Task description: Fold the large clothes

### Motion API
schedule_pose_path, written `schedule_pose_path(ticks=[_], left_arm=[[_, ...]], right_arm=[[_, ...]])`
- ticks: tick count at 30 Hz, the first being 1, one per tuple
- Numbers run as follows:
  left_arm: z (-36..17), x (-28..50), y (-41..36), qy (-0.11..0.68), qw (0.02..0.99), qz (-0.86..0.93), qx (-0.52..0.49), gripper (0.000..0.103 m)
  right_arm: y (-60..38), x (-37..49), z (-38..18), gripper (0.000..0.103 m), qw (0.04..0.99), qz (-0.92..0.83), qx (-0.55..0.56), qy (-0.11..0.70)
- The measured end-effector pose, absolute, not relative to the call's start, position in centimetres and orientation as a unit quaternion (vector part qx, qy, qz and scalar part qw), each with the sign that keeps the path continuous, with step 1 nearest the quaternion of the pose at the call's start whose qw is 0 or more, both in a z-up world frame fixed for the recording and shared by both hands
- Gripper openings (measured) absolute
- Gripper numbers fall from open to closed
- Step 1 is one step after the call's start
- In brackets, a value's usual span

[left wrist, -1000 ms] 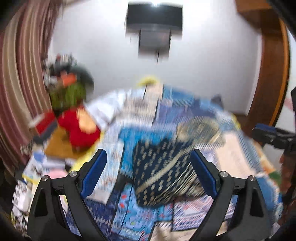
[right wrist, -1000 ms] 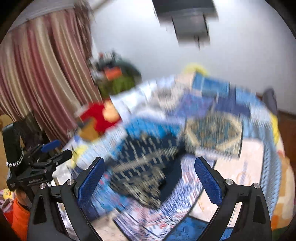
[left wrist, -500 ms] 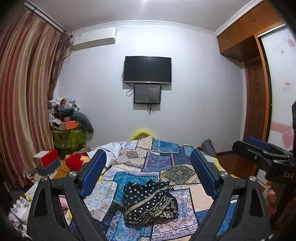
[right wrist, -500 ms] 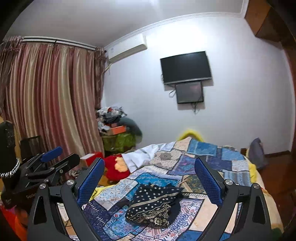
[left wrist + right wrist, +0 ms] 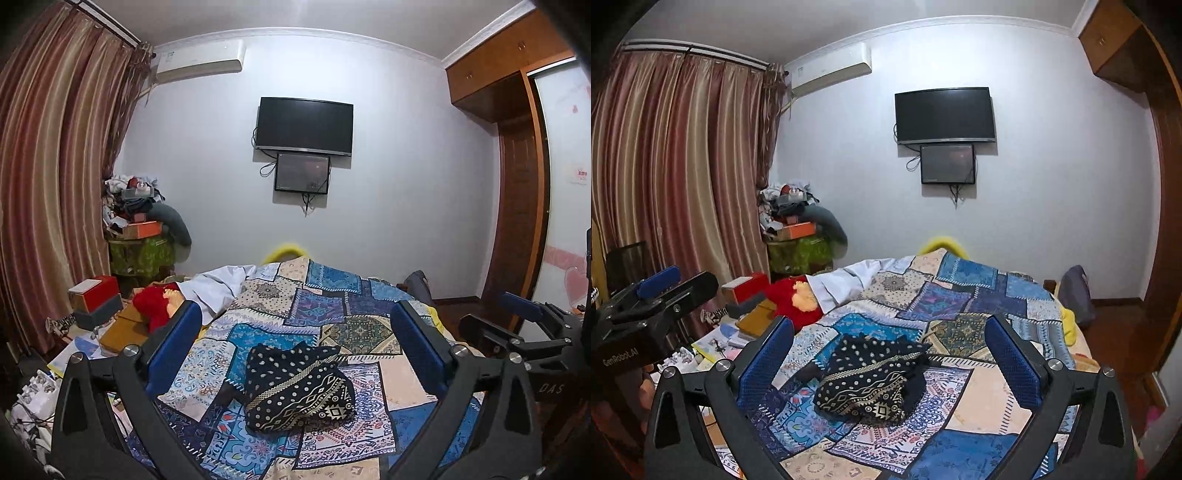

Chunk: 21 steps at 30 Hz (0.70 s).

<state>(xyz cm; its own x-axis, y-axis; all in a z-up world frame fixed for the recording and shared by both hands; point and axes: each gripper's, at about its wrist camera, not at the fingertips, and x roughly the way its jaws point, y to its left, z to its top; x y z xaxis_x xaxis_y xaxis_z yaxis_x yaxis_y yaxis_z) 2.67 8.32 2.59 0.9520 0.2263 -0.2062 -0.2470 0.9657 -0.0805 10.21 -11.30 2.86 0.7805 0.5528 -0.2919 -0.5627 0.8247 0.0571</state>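
The dark patterned garment [image 5: 297, 387] is lying bunched in a loose heap on the patchwork quilt [image 5: 354, 328], near the middle of the bed's near end, and we are touching none of it. We are holding the left gripper [image 5: 295, 347] above and short of it with its blue pads spread wide and nothing between them, and the right gripper [image 5: 888, 350] is hanging just the same, spread wide and empty. Beyond the bed a TV [image 5: 304, 125] is hanging on the wall, curtains [image 5: 676, 166] are falling at the left, and a red plush toy [image 5: 792, 295] is sitting beside the quilt.
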Motion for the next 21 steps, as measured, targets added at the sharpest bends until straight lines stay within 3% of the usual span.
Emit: schedule_pose_path(ticks=[21], left_arm=[[2.01, 3.48, 8.80, 0.106, 0.985, 0.124, -0.050, 0.103]], right_arm=[[-11.40, 10.51, 3.29, 0.103, 0.944, 0.294, -0.008, 0.147]])
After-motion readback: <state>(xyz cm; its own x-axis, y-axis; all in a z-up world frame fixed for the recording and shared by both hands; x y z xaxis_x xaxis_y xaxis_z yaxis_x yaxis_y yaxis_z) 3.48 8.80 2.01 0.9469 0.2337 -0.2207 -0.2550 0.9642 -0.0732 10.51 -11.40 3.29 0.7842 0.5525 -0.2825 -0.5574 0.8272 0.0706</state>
